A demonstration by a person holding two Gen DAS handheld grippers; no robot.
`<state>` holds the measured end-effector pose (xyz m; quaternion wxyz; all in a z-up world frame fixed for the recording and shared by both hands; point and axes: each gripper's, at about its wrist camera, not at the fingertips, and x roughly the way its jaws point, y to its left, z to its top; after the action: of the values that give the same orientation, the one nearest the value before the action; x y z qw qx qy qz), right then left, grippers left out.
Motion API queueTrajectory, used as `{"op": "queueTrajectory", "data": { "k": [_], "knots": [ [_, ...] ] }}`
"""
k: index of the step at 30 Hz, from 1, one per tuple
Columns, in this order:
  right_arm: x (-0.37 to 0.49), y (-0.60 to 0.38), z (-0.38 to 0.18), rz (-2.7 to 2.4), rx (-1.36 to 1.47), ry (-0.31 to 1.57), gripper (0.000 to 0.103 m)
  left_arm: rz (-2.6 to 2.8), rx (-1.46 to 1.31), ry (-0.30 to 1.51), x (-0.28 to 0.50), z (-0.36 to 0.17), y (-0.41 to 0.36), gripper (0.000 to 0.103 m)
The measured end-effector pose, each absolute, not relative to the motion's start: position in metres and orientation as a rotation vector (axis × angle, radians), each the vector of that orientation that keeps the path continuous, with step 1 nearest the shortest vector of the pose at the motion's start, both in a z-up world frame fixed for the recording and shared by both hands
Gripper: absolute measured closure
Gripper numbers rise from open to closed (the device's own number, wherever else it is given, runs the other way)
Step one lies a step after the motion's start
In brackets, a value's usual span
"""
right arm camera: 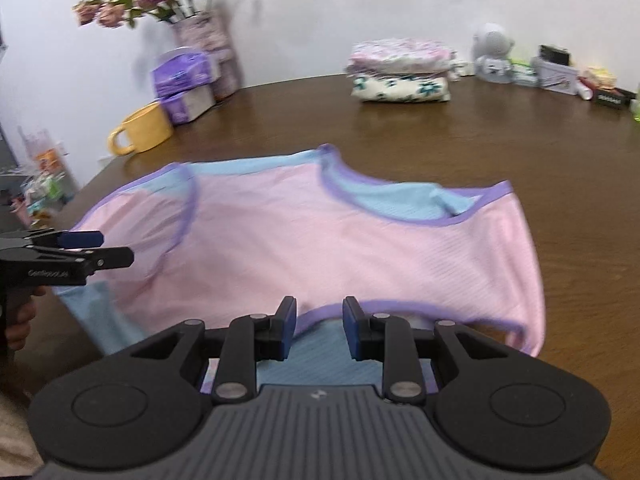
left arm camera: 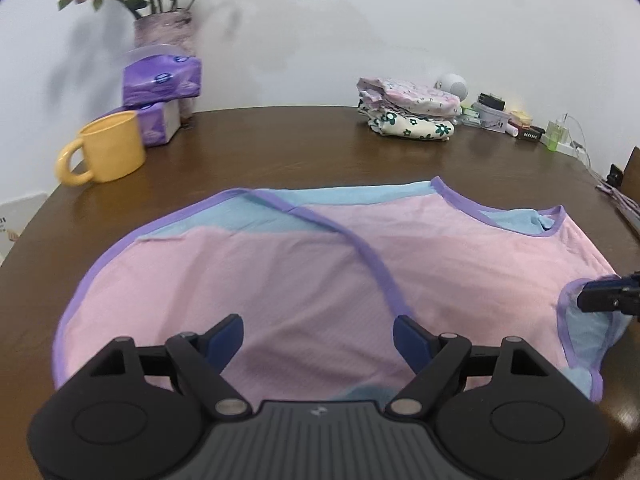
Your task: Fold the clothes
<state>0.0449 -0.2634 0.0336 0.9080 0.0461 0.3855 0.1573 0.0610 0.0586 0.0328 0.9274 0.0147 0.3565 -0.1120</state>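
Note:
A pink and light-blue sleeveless top point(left arm camera: 320, 272) with purple trim lies spread on the brown table point(left arm camera: 280, 140), one side folded inward. My left gripper point(left arm camera: 318, 328) hovers over its pink middle, jaws wide open and empty; a purple strap ends by the right fingertip. From the right wrist view the top point(right arm camera: 320, 240) fills the centre, and the left gripper point(right arm camera: 104, 247) sits at its left edge. My right gripper point(right arm camera: 319, 312) is over the near purple hem, jaws a narrow gap apart; hem and blue cloth show between them, unpinched. It also shows at the armhole as the right gripper point(left arm camera: 596, 298).
A stack of folded floral clothes point(left arm camera: 408, 110) sits at the back of the table. A yellow mug point(left arm camera: 108, 148), purple tissue packs point(left arm camera: 162, 80) and a vase of flowers point(left arm camera: 162, 30) stand back left. Small clutter point(left arm camera: 500, 116) lines the back right. A hand point(right arm camera: 20, 320) holds the left grip.

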Motion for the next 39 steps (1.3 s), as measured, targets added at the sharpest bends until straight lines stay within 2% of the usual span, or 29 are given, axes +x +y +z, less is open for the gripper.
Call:
{"op": "queueTrajectory", "data": {
  "k": [8,10,11,13,15,21,24,29,30,31,35,39],
  "knots": [
    [0.001,-0.244,0.037,0.358,0.142,0.785,0.078,-0.363,0.103,0.708,0.032,0.044,0.091,0.023],
    [-0.008,-0.239,0.037,0.364,0.152,0.782,0.075,-0.413,0.154,0.704,0.028,0.043,0.093,0.024],
    [-0.012,-0.236,0.036,0.363,0.154,0.781,0.074,-0.427,0.178,0.709,0.028,0.041,0.093,0.027],
    [-0.018,-0.23,0.034,0.358,0.158,0.779,0.074,-0.45,0.221,0.723,0.03,0.035,0.093,0.039],
    [-0.023,-0.225,0.032,0.356,0.168,0.78,0.074,-0.469,0.212,0.739,0.033,0.032,0.1,0.044],
    [-0.035,-0.217,0.029,0.335,0.185,0.773,0.074,-0.512,0.122,0.742,0.032,0.034,0.132,0.047],
    [-0.038,-0.215,0.028,0.321,0.191,0.77,0.074,-0.55,0.106,0.744,0.029,0.035,0.141,0.061],
    [-0.033,-0.206,0.027,0.306,0.185,0.765,0.074,-0.64,0.138,0.757,0.028,0.031,0.136,0.077],
    [-0.032,-0.205,0.027,0.304,0.183,0.764,0.074,-0.656,0.153,0.761,0.028,0.029,0.132,0.089],
    [-0.031,-0.203,0.027,0.302,0.181,0.763,0.076,-0.672,0.168,0.766,0.028,0.027,0.129,0.101],
    [-0.031,-0.199,0.029,0.318,0.153,0.761,0.096,-0.671,0.244,0.74,0.018,0.027,0.124,0.103],
    [-0.034,-0.203,0.033,0.325,0.122,0.767,0.099,-0.661,0.29,0.709,0.001,0.033,0.13,0.103]
  ]
}}
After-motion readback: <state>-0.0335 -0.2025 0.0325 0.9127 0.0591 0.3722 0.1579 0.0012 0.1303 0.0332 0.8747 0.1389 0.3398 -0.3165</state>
